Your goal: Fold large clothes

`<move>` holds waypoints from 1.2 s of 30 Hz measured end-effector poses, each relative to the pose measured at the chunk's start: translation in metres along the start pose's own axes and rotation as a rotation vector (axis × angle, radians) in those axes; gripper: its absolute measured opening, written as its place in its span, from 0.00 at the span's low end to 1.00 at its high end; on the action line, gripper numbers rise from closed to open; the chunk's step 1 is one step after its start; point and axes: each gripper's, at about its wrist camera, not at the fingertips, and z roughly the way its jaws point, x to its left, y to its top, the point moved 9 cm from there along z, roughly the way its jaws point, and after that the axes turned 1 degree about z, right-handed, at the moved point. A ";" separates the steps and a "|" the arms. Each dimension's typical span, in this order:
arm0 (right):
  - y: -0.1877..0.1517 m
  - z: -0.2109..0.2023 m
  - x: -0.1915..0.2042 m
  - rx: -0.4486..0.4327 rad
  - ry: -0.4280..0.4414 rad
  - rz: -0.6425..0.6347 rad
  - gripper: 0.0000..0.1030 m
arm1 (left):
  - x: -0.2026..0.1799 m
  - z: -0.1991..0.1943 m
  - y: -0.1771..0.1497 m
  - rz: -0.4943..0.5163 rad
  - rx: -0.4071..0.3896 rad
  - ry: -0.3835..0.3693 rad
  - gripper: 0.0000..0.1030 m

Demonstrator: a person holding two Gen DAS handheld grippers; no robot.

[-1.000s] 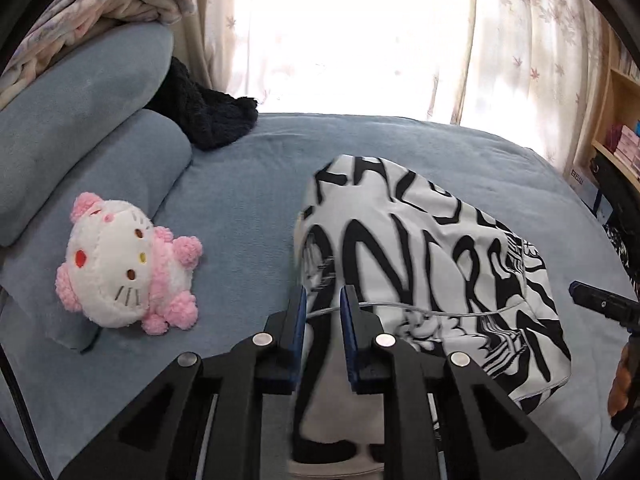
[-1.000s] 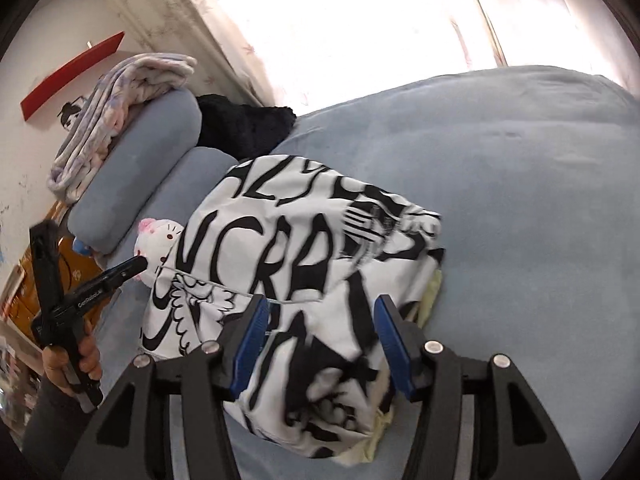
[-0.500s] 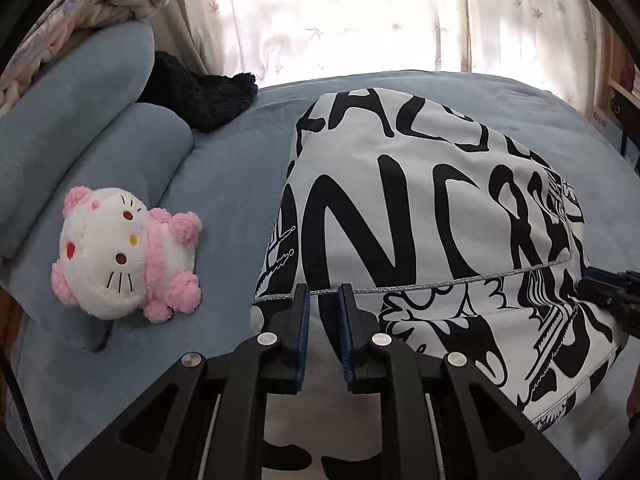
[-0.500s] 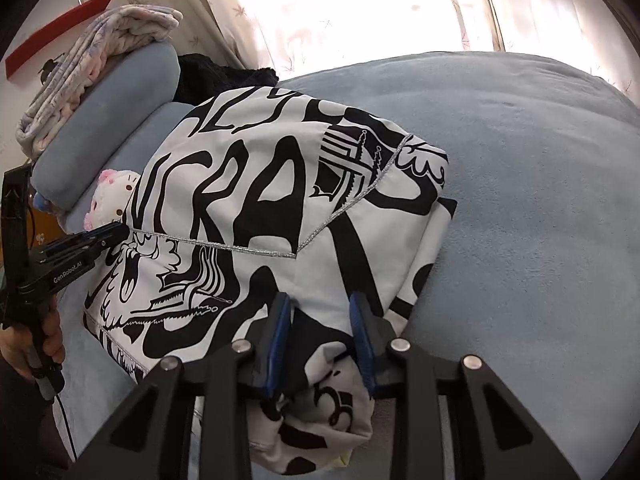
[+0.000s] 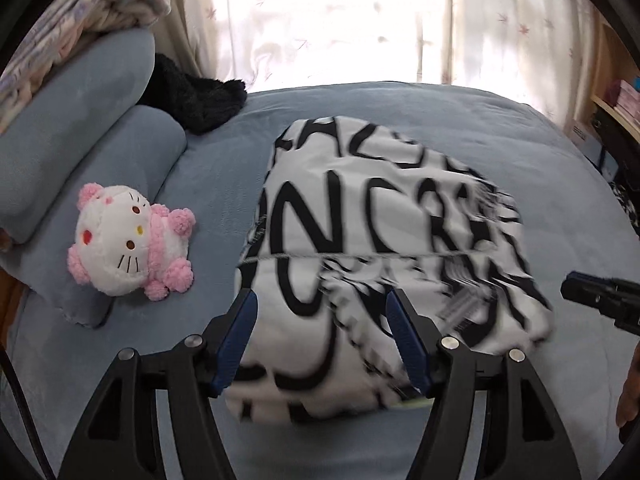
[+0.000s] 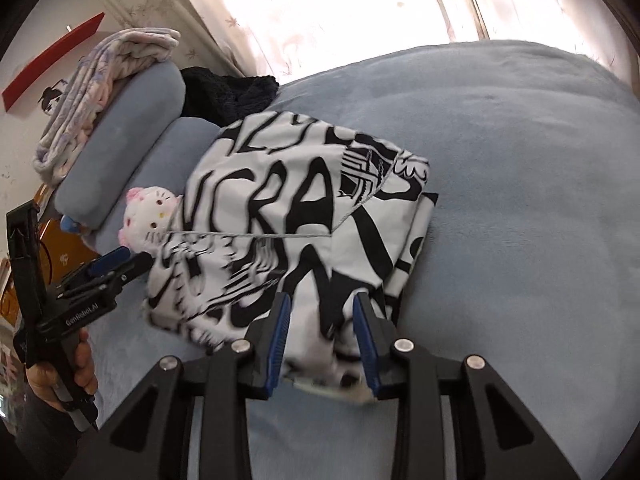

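1. White cloth with black lettering, the garment (image 5: 384, 248) lies as a folded bundle on the blue bed (image 5: 400, 112), near its middle, well apart from the pillows (image 5: 80, 128).
2. The left gripper (image 5: 320, 320) pinched the near hem a moment ago; its jaws are now opening and stand wide, cloth below them but no pad pressing on it. The hem has dropped back onto the bundle.
3. The right gripper (image 6: 320, 332), which closed in over the near right corner, is opening again slightly; the jaws stand narrow with cloth between them, and I cannot tell whether the pads press.
4. The blur on the print suggests the top layer is settling after its release.
5. My judgement: this fold has just been laid down, and smoothing or one more fold remains.
6. The plush toy (image 5: 128, 240) sits just beside the garment's left edge, untouched.
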 end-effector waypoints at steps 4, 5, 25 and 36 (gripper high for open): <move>-0.005 -0.048 0.012 -0.020 -0.012 -0.008 0.32 | -0.020 -0.043 -0.010 -0.006 -0.020 0.010 0.91; -0.007 -0.064 0.014 -0.028 -0.022 -0.005 0.36 | -0.026 -0.055 -0.014 -0.008 -0.025 0.011 0.91; -0.146 -0.255 -0.022 -0.057 -0.218 -0.030 0.57 | -0.118 -0.220 -0.137 -0.132 -0.005 -0.097 0.92; -0.272 -0.284 -0.055 -0.089 -0.273 0.013 0.72 | -0.192 -0.259 -0.250 -0.052 -0.077 -0.028 0.94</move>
